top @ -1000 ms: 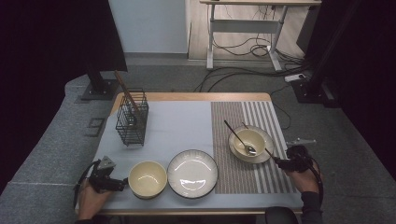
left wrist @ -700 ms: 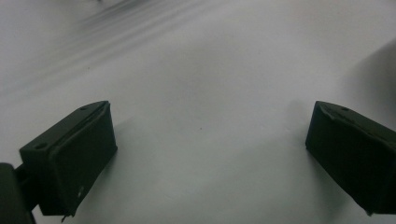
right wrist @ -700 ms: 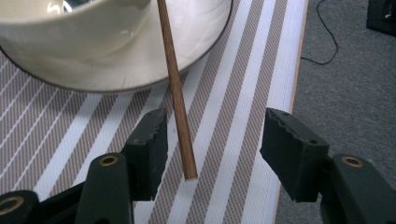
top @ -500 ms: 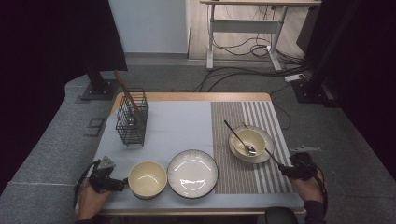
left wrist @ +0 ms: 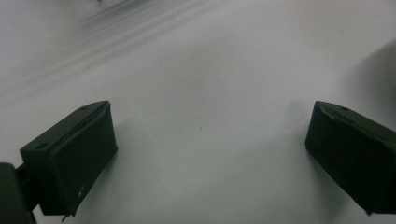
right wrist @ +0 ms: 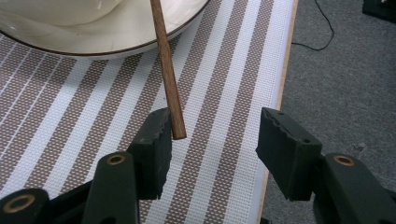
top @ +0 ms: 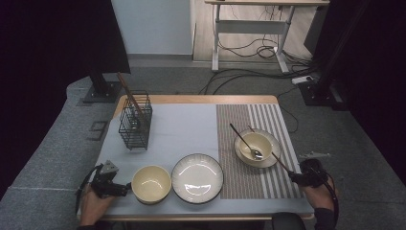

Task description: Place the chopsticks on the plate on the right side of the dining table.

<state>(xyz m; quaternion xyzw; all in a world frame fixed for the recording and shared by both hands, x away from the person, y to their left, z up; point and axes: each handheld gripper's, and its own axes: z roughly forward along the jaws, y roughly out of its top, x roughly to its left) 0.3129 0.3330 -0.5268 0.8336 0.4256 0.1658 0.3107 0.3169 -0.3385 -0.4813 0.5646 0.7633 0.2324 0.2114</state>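
A brown chopstick [right wrist: 166,70] lies across the rim of the saucer [right wrist: 93,44] under a cream bowl [top: 253,146], which holds a spoon [top: 244,140]. The chopstick's free end sits between the jaws of my right gripper [right wrist: 215,121], close beside the left jaw, and the right jaw stands well apart from it. These jaws have just been closing a little and do not pinch the stick. In the high view, my right gripper [top: 299,176] is at the striped mat's near right corner. My left gripper [top: 125,188] rests open on the pale mat [left wrist: 210,70], just left of an empty cream bowl [top: 151,183].
A ribbed plate [top: 197,178] lies at the front middle. A black wire basket [top: 135,120] with a wooden stick in it stands at the back left. The table edge [right wrist: 280,93] runs just right of my right gripper, with grey floor beyond.
My right hand has drawn back slightly toward the table's near right corner, along the chopstick. The left hand has stayed put.
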